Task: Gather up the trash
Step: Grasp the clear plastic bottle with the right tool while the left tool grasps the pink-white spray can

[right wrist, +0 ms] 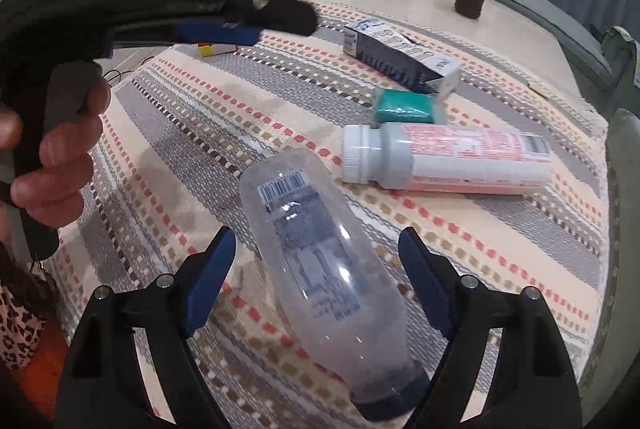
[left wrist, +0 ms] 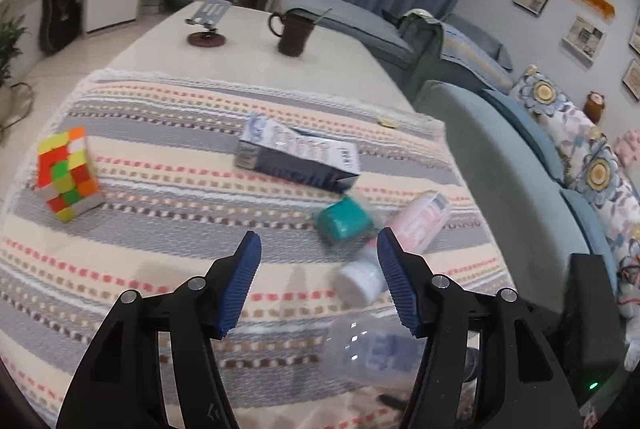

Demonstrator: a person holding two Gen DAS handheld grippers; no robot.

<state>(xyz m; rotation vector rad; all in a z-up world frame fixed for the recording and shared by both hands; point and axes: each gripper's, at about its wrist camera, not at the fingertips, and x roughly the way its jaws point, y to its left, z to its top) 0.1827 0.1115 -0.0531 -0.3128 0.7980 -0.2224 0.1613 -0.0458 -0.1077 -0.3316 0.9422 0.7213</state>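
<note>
We see a table point(left wrist: 344, 69) under a striped woven cloth point(left wrist: 160, 189). On the cloth lie a dark carton point(right wrist: 400, 59), a pink-labelled white bottle point(right wrist: 444, 159), a clear plastic bottle point(right wrist: 320, 253) and a teal cup point(right wrist: 402, 107). Our right gripper point(right wrist: 316, 269) has its jaws apart, straddling the clear bottle. Our left gripper point(left wrist: 318, 269) hangs above the cloth, jaws apart, holding nothing.

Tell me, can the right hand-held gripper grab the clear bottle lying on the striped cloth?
Probably yes. The right hand-held gripper is open, and the clear bottle lies on its side between its two fingers with nothing covering it. The pink bottle lies farther back, out of the way.
</note>
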